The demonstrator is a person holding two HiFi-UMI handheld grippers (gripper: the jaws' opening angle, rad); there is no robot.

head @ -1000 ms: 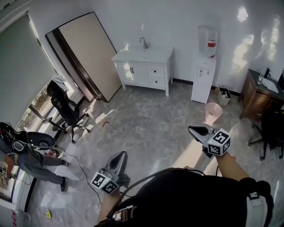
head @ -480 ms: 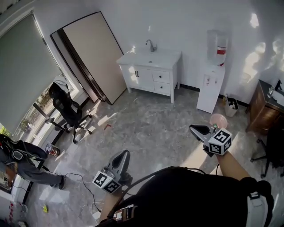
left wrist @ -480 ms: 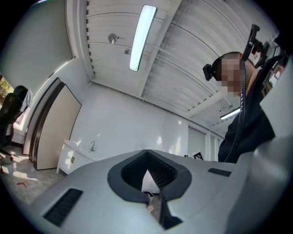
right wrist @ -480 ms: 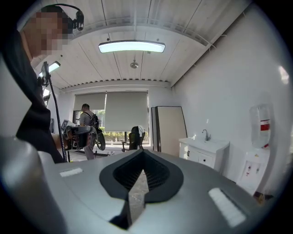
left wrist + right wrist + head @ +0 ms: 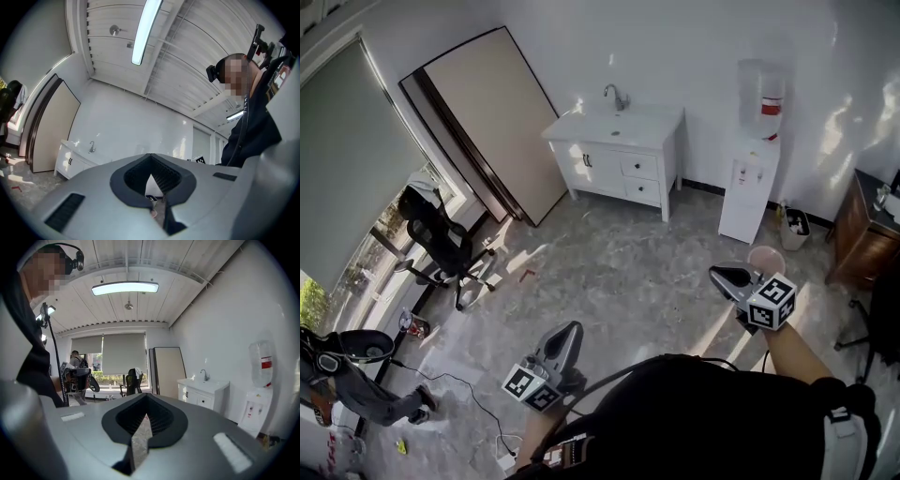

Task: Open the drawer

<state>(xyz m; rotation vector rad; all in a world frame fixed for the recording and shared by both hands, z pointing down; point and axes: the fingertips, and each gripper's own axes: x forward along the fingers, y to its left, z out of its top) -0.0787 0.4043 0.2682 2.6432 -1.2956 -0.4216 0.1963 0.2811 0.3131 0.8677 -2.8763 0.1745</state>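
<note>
Grey marbled floor (image 5: 609, 272) fills the middle of the head view; against the white wall at upper centre stands the white sink cabinet (image 5: 581, 164) with a tap on top; the drawers (image 5: 641, 167) sit stacked in its right half, both fronts flush and shut; just to its right stands a water dispenser (image 5: 750, 183), and a tall board (image 5: 492, 112) leans on the wall at upper left, with a black office chair (image 5: 441, 234) below it. I hold my left gripper (image 5: 567, 336) at lower centre and my right gripper (image 5: 724, 277) at right of centre, beside a pink bin (image 5: 766, 258); both hang over bare floor, well apart from the cabinet. In the left gripper view my fingers (image 5: 117, 197) are closed together on nothing; in the right gripper view the fingers (image 5: 93, 437) are likewise closed and empty, the cabinet showing small beyond them at right.
</note>
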